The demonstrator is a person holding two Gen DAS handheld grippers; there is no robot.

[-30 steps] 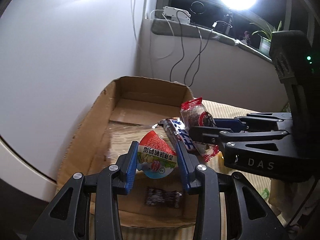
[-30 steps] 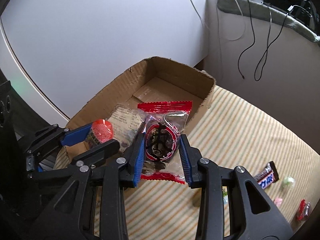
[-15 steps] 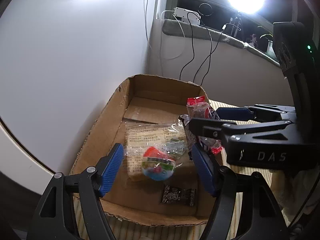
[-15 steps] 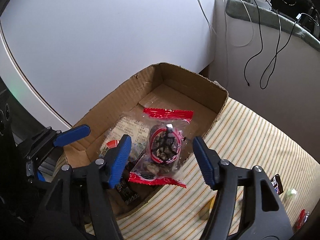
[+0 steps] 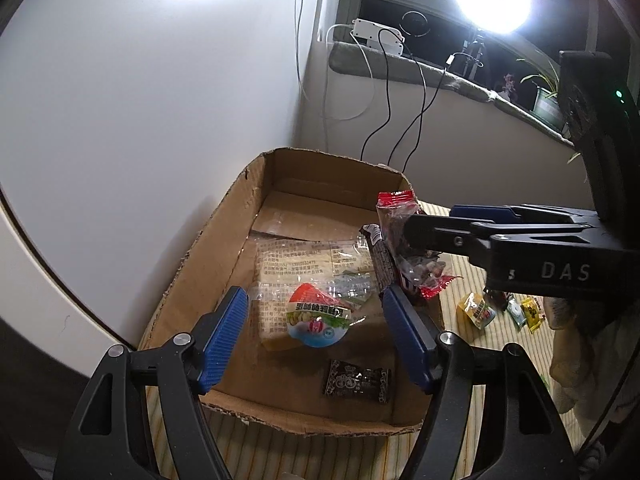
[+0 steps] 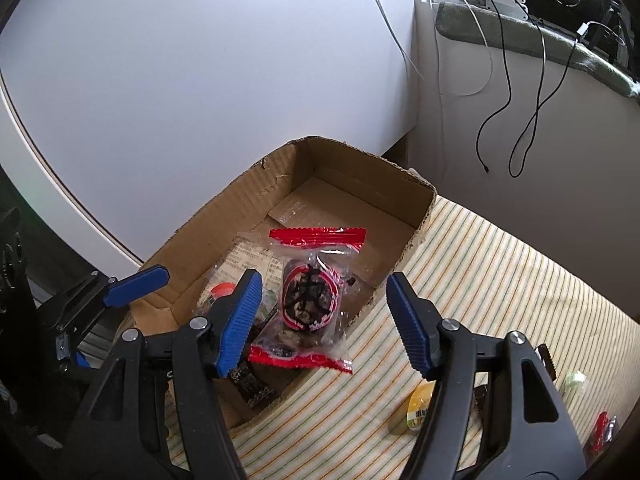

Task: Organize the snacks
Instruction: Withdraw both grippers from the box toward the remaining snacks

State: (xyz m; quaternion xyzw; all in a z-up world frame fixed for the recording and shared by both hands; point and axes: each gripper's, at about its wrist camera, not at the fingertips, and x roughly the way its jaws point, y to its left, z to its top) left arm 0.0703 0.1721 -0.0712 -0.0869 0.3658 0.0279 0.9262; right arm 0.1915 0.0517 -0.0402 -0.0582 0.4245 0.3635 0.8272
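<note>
Cardboard box [image 5: 224, 240], open-topped, sits on striped cloth [image 6: 500, 280] against the white wall. Contents: clear flat packet with printed text [image 5: 296, 256] on the floor; round jelly cup with red-and-blue lid [image 5: 316, 318] lying on it; small black wrapper [image 5: 356, 380] near the front wall; dark bar [image 5: 382, 260] along the right wall. Red-edged clear snack bag [image 6: 308, 300] leans over the right rim. Left gripper [image 5: 316, 334]: jaws apart, nothing gripped. Right gripper [image 6: 324, 314]: jaws apart, clear of the bag. Loose candies [image 5: 500, 312] on the cloth outside.
</note>
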